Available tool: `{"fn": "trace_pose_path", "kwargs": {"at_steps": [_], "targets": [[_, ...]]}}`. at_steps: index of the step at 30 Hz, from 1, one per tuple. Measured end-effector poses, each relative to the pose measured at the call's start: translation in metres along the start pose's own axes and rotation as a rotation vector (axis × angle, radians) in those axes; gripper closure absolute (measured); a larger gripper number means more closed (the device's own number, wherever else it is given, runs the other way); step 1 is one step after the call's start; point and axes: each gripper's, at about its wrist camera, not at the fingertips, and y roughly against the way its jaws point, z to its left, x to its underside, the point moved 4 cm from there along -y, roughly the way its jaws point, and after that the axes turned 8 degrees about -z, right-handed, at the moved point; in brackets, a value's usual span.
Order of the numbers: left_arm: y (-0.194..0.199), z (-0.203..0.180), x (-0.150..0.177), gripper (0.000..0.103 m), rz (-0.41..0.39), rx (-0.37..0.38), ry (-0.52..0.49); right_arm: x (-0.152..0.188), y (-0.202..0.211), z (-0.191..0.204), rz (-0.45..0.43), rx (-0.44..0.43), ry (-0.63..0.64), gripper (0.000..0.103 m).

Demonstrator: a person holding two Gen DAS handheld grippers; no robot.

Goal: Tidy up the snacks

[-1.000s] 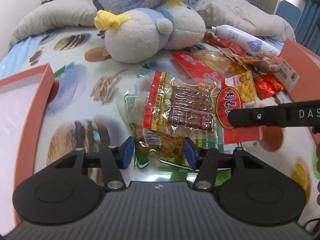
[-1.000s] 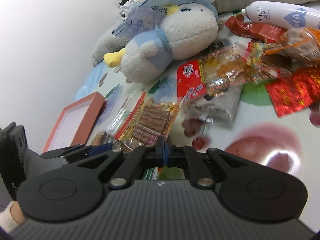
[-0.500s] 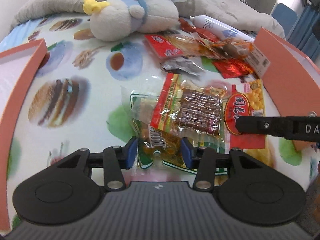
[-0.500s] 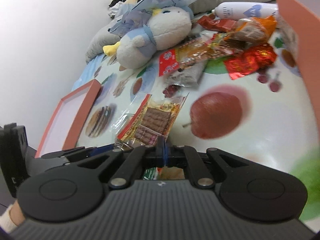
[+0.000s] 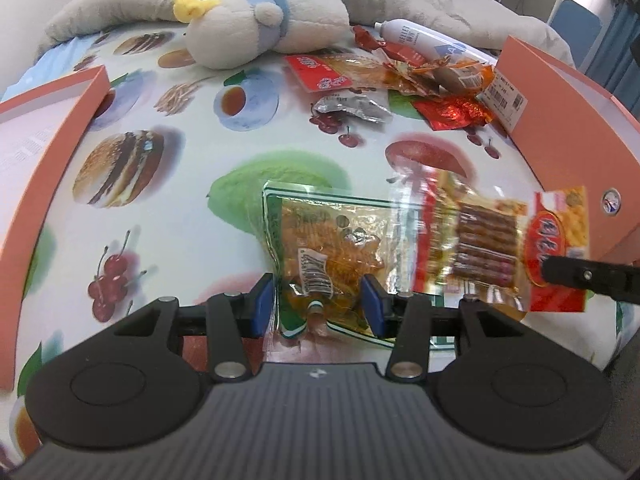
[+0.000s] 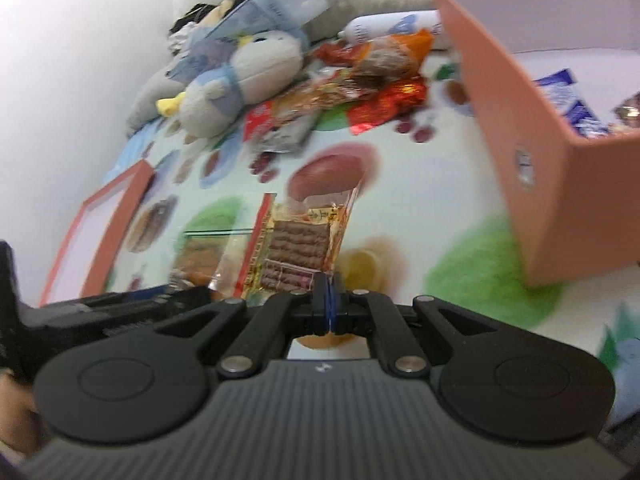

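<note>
My left gripper point(image 5: 318, 308) is shut on the crumpled lower end of a green-edged clear pack point(image 5: 320, 248) of orange snack, held above the printed sheet. My right gripper point(image 6: 328, 308) is shut on a red-and-gold pack of brown sticks point(image 6: 298, 252). That pack point(image 5: 480, 244) hangs to the right of the green one in the left wrist view. There a red corn-picture pack point(image 5: 556, 236) lies against the right gripper's finger point(image 5: 592, 276). An open orange box point(image 6: 520, 140) stands at the right, with blue wrappers point(image 6: 576, 108) inside.
An orange lid point(image 5: 40, 140) lies at the left edge. A plush duck point(image 5: 260, 28), a white bottle point(image 5: 416, 38) and several loose snack packs point(image 5: 400, 76) crowd the far side. Pillows sit behind them. The bed's near edge is close below me.
Both grippers have drawn back from the pile with their packs. The stick pack has slid right, off the green pack. The orange box now fills the right of the right wrist view.
</note>
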Motion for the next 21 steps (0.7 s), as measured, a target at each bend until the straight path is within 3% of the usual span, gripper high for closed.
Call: {"fn": "trace_pose_path", "kwargs": {"at_steps": [8, 9, 11, 12, 13, 21], "targets": [[0.004, 0.004, 0.000, 0.051, 0.010, -0.038, 0.042, 0.016, 0.012, -0.014, 0.030, 0.002, 0.023, 0.093], [0.004, 0.004, 0.001, 0.051, 0.011, -0.043, 0.050, 0.016, 0.013, -0.013, 0.031, 0.003, 0.039, 0.089], [0.005, 0.004, 0.001, 0.051, 0.013, -0.048, 0.064, 0.016, 0.015, -0.013, 0.037, 0.009, 0.065, 0.068], [0.005, 0.004, 0.001, 0.051, 0.013, -0.050, 0.067, 0.016, 0.016, -0.013, 0.036, 0.001, 0.075, 0.050], [0.005, 0.003, 0.001, 0.051, 0.013, -0.053, 0.067, 0.015, 0.018, -0.012, 0.035, -0.009, 0.085, 0.041], [0.006, 0.002, 0.001, 0.051, 0.015, -0.057, 0.073, 0.016, 0.040, 0.003, 0.031, -0.065, 0.185, 0.039]]}}
